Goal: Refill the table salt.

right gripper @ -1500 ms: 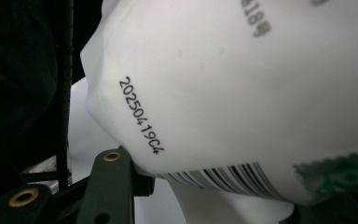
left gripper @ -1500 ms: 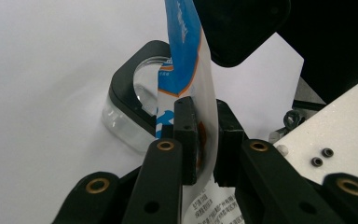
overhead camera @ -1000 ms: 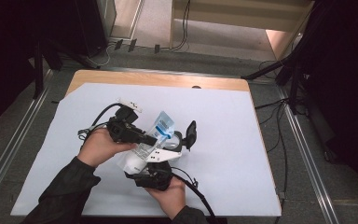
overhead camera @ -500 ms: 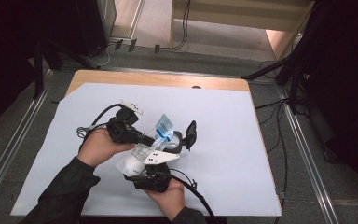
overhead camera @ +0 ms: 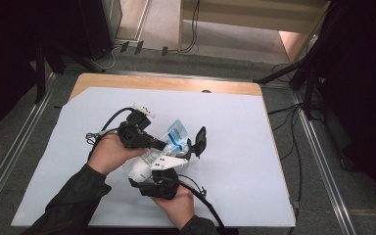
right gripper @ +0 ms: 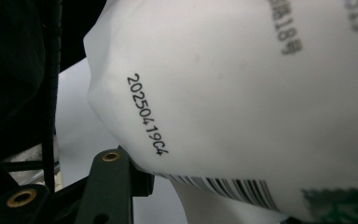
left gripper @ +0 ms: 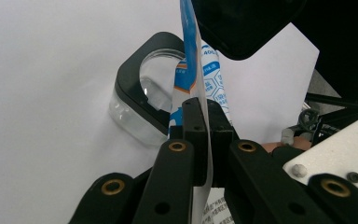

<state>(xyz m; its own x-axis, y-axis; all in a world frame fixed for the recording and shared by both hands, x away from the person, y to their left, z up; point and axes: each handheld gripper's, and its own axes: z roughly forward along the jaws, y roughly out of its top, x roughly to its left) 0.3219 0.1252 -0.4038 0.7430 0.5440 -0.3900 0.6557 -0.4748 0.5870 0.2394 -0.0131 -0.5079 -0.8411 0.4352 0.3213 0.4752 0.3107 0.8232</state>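
Note:
A soft white pouch (overhead camera: pixel 175 133) with a blue printed top hangs between both hands over the middle of the table. My left gripper (left gripper: pixel 204 126) is shut on the pouch's thin flat edge (left gripper: pixel 212 70), which runs up between its two jaws. From below, my right gripper (overhead camera: pixel 166 161) is shut on the pouch's bulging white body (right gripper: pixel 242 93), which bears a printed date code and a barcode. One right jaw presses against the pouch's underside; the other is hidden. A clear container with a black rim (left gripper: pixel 140 93) stands on the table just beyond the pouch.
White sheeting (overhead camera: pixel 235 122) covers most of the wooden table (overhead camera: pixel 166 83). Cables trail from both grippers toward the left and the near edge. Metal rails (overhead camera: pixel 323 161) run along the table's sides, and the floor beyond is dark.
The left hand has shifted slightly at the pouch. The right hand has kept its place under it.

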